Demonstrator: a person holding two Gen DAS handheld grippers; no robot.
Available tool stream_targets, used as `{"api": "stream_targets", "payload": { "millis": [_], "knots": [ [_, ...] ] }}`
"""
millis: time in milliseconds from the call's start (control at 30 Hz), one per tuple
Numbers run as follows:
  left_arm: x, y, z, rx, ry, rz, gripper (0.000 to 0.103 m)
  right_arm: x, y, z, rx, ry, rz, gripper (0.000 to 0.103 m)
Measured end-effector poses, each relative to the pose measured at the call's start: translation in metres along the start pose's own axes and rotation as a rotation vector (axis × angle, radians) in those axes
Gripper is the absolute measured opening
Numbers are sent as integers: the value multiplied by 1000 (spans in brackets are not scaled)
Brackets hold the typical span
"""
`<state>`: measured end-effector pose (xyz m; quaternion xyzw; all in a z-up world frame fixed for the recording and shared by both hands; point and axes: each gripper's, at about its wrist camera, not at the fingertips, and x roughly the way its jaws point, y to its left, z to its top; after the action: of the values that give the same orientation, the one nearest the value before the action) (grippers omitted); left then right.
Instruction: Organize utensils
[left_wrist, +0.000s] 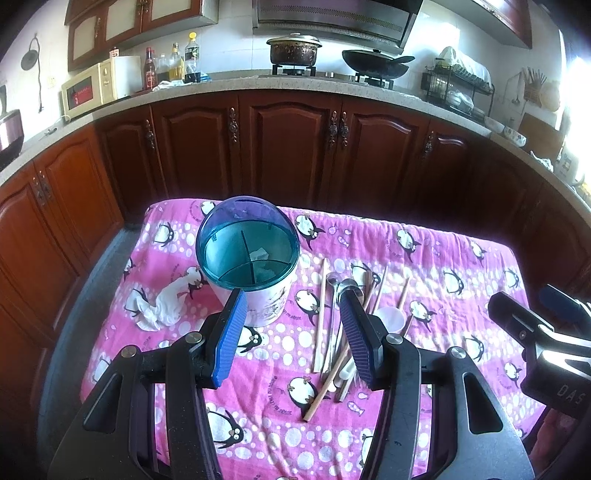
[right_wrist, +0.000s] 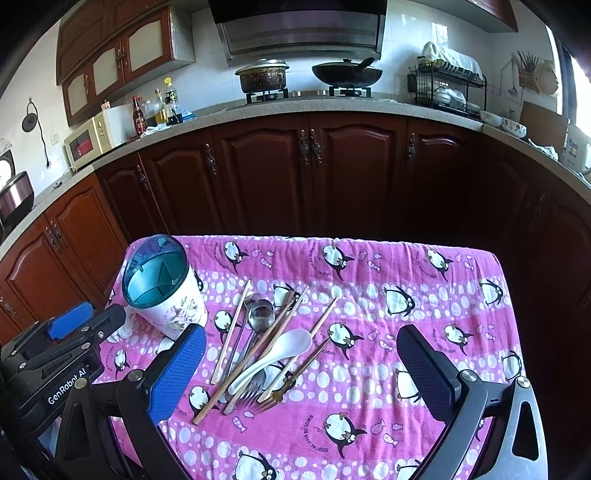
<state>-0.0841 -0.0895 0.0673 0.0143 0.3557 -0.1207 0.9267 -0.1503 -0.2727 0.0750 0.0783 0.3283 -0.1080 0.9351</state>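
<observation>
Your left gripper hangs above the pink penguin cloth with its two blue fingers wide apart, and nothing is between them. Your right gripper is wide open too and holds nothing; in the right wrist view its fingers stand at the lower left and lower right of the frame, with the pile of utensils lying on the cloth between them, a little left of the middle. Most pieces in the pile lie with their long sides running from the bottom of the frame up toward the top, fanned out a bit like sticks. The wooden chopsticks lean with their top ends tipped to the right. The white spoon lies across the others, its bowl pointing up and right and its handle down and left. The metal spoon has its bowl at the upper end of the pile. The two forks have their prongs at the lower end, pointing toward the bottom of the frame. The holder cup stands upright at the left of the frame, just beside the pile, with a blue rim and dividers inside. In the left wrist view, a crumpled white tissue lies on the cloth left of the cup.
</observation>
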Motion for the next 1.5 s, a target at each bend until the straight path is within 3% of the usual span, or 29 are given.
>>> {"api": "stream_targets", "payload": {
  "millis": [1500],
  "knots": [
    [26,1,-4,0,54,24,52,30,-2,-4,10,66,18,103]
  ]
}}
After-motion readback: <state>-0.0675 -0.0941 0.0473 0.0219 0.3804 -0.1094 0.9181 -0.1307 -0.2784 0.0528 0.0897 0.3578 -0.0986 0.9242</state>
